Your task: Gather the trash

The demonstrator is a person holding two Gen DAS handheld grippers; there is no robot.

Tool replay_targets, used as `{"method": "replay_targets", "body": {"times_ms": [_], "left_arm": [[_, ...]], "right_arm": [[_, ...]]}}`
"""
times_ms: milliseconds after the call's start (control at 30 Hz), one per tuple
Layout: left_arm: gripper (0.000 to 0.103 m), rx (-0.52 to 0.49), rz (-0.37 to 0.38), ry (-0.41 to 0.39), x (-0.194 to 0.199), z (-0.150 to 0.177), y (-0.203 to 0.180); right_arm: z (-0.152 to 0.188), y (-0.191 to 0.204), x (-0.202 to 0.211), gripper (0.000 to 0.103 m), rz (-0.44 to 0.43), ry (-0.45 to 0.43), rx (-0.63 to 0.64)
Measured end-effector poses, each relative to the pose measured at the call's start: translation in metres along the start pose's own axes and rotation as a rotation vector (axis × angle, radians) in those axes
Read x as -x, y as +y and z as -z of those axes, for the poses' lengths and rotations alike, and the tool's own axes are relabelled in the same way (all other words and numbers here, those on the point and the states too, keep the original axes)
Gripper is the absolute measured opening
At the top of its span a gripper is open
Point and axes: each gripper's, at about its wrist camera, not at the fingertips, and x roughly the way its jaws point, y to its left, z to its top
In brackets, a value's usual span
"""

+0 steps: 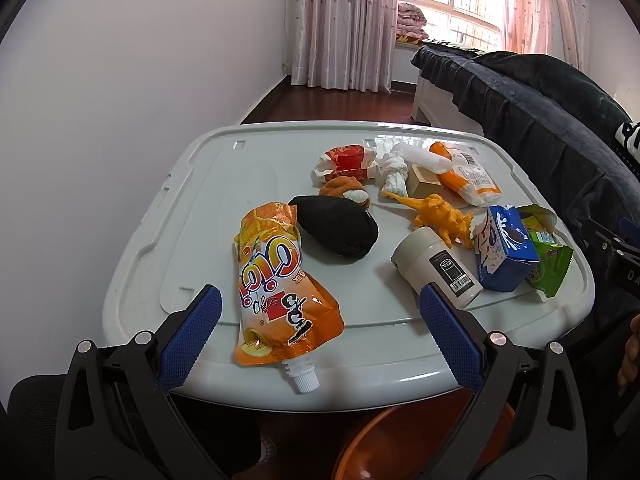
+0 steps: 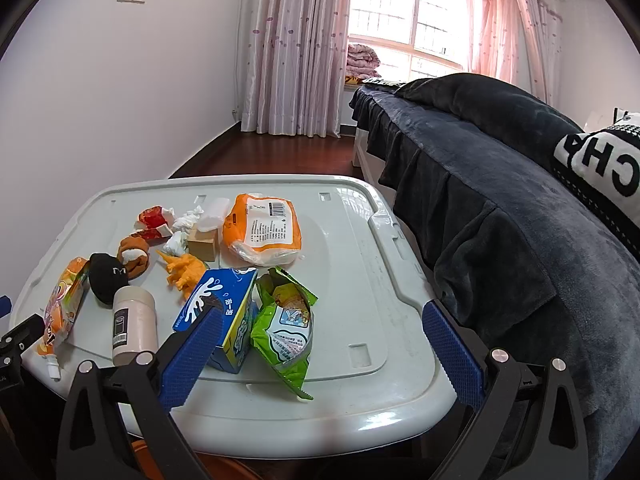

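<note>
An orange drink pouch [image 1: 276, 280] with a white cap lies at the near edge of the grey bin lid [image 1: 208, 184], between the fingers of my open left gripper [image 1: 320, 300]. A green snack bag [image 2: 286, 328] and a blue carton [image 2: 224, 316] lie just ahead of my open right gripper [image 2: 320, 320]. Farther back lie an orange bread wrapper [image 2: 262, 232], a red wrapper [image 2: 154, 222], crumpled white tissue [image 2: 186, 226] and a small cardboard box [image 2: 203, 244]. Both grippers hold nothing.
A black sock [image 1: 334, 226], an orange sock [image 1: 346, 192], an orange toy dinosaur [image 1: 438, 214] and a white bottle [image 1: 438, 266] also lie on the lid. An orange basin [image 1: 400, 448] sits below the lid's near edge. A bed with a dark cover [image 2: 500, 200] stands close on the right.
</note>
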Motion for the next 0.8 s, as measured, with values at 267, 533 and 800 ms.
{"method": "replay_targets", "body": {"times_ms": [267, 533, 800], "left_arm": [[0.097, 0.002, -0.003, 0.001, -0.001, 0.000, -0.001], [0.097, 0.003, -0.004, 0.002, -0.002, 0.001, 0.000], [0.097, 0.007, -0.004, -0.002, -0.002, 0.001, 0.001]], "right_arm": [[0.000, -0.003, -0.002, 0.099, 0.003, 0.003, -0.003], [0.001, -0.003, -0.002, 0.098, 0.003, 0.004, -0.003], [0.001, -0.018, -0.007, 0.099, -0.008, 0.066, -0.042]]}}
